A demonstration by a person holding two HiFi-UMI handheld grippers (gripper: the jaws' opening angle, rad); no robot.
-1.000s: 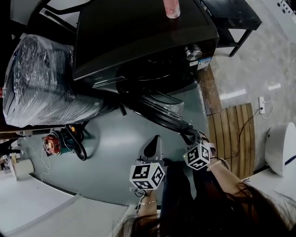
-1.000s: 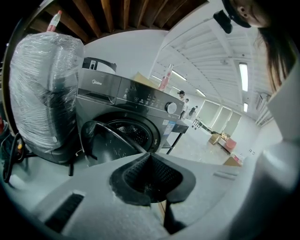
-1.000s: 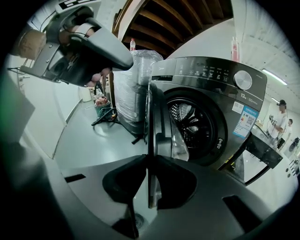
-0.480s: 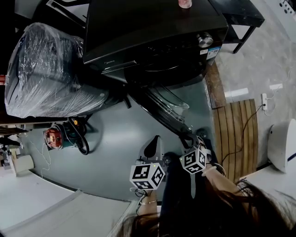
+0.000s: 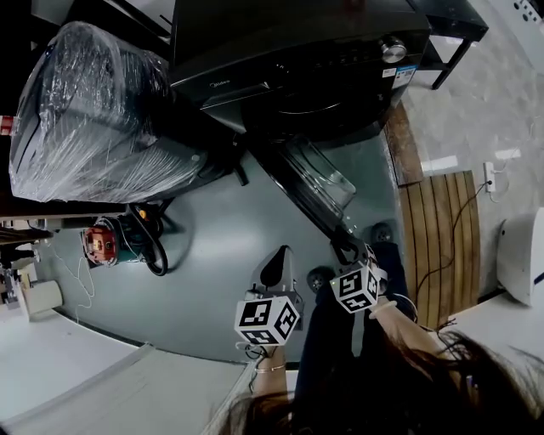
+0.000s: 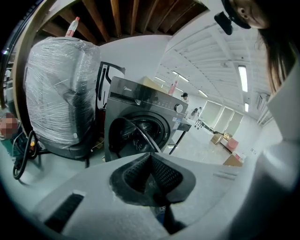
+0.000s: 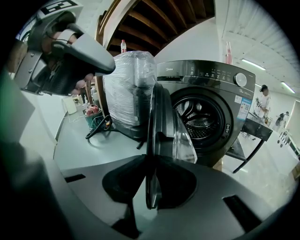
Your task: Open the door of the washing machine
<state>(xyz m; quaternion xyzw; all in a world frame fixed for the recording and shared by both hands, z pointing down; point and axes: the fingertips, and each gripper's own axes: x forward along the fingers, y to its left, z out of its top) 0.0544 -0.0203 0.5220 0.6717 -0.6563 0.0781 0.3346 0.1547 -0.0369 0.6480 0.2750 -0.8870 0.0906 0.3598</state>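
The dark washing machine (image 5: 297, 42) stands at the top of the head view, and its round glass door (image 5: 319, 183) is swung well out from the drum opening (image 7: 201, 119). My right gripper (image 5: 347, 248) is shut on the door's free edge, and the rim (image 7: 161, 122) runs upright between its pads (image 7: 151, 185). To the left of the door, my left gripper (image 5: 280, 259) hangs over the grey floor, touching nothing. It points at the machine (image 6: 140, 108), and its pads (image 6: 150, 159) meet with nothing between them.
A plastic-wrapped appliance (image 5: 93, 110) stands left of the machine. A red and green tool with a black cable (image 5: 110, 242) lies on the floor at the left. Wooden boards (image 5: 438, 229), a power strip (image 5: 490, 178) and a black table (image 5: 450, 25) are at the right.
The door has swung further out from the machine, with my right gripper still on its edge. Both grippers have drawn back from the machine.
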